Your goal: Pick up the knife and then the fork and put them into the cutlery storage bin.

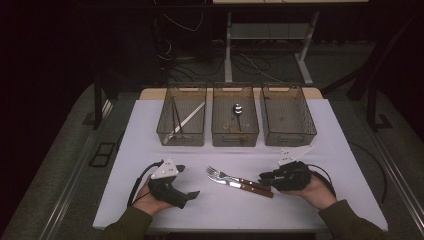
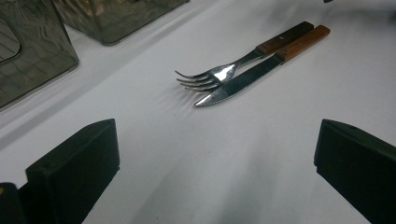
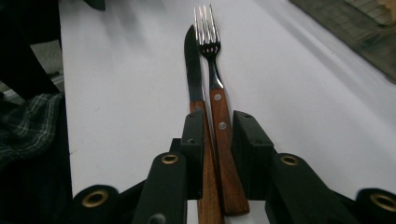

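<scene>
A fork [image 1: 218, 173] and a knife [image 1: 231, 183], both with brown wooden handles, lie side by side in the middle of the white table [image 1: 320, 145]. My right gripper [image 1: 263, 178] lies low at their handle ends. In the right gripper view, my right gripper [image 3: 218, 119] is closed narrowly around the fork handle [image 3: 223, 140]. The knife handle [image 3: 208, 186] runs partly under the left jaw. My left gripper [image 1: 186, 181] rests on the table to the left of the fork [image 2: 210, 77] and knife [image 2: 243, 79]. Its jaws stand wide apart around bare table, so my left gripper [image 2: 215, 135] is open.
Three mesh bins stand in a row at the back: the left bin [image 1: 181, 117] holds long metal utensils, the middle bin [image 1: 235, 131] holds a spoon [image 1: 237, 109], and the right bin [image 1: 287, 116] looks bare inside. Cables and table legs lie on the dark floor behind.
</scene>
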